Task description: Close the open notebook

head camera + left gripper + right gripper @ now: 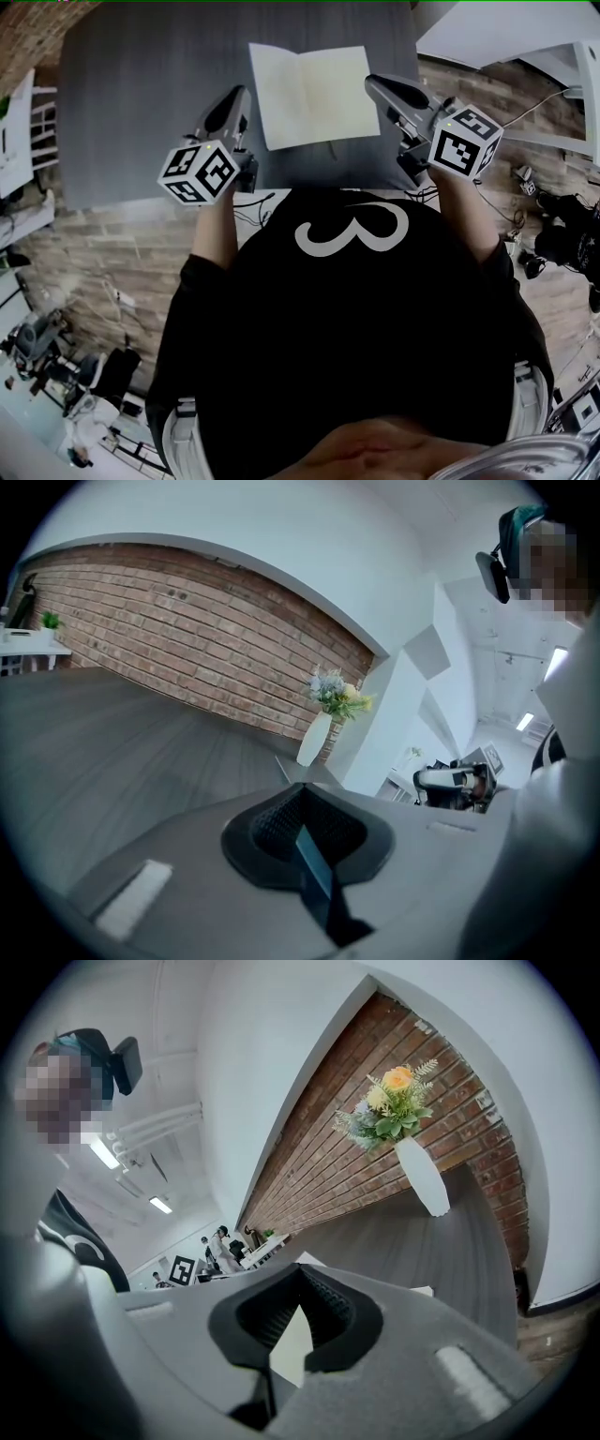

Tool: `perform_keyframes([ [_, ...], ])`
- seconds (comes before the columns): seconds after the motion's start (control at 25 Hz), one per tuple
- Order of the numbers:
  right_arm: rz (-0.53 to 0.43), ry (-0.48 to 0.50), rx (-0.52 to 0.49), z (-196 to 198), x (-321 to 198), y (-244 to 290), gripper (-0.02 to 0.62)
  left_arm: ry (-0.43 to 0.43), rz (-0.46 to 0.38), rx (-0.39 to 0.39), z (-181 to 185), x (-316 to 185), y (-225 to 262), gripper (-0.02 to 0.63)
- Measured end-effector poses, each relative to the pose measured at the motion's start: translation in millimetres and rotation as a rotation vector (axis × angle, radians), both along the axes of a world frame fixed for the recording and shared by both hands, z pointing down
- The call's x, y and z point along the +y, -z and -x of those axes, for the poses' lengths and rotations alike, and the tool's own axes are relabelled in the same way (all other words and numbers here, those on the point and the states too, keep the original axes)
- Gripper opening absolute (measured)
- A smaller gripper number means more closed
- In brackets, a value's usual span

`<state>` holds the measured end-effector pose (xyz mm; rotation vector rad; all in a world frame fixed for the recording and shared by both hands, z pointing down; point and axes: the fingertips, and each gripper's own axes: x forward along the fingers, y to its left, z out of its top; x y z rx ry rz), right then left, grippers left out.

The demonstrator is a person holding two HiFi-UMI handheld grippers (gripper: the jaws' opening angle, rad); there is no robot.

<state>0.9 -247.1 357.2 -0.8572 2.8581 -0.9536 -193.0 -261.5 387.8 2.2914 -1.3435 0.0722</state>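
A grey table (141, 84) runs up to a brick wall (187, 649), where a vase of flowers (422, 1177) stands. The open notebook (314, 94) lies flat on the table between the left gripper (234, 98) and the right gripper (380, 86). Both grippers have their jaws together and hold nothing. The notebook looks light, thin and floppy, so an outer cover edge seems the best place to lift it and fold it over.

The right gripper (298, 1279) hid most of the notebook (291, 1346) in its own view; people (223, 1246) left of the notebook were too small to tell apart.
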Motion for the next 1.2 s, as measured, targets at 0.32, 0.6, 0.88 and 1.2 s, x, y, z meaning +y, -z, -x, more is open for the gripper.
perform_keyframes([
  [0.32,0.031,-0.012,0.011,-5,1,-15,0.002,-0.037,0.046,0.014,-4,4,-35,0.018],
  [0.6,0.047,-0.014,0.022,-6,-3,-20,0.002,-0.053,0.072,0.035,-5,2,-51,0.018],
  [0.88,0.062,-0.031,0.021,-12,-4,-25,0.002,-0.095,0.073,0.021,-17,3,-53,0.018],
  [1.2,0.071,-0.05,0.015,-16,-5,-27,0.002,-0.124,0.066,0.018,-27,1,-48,0.018],
])
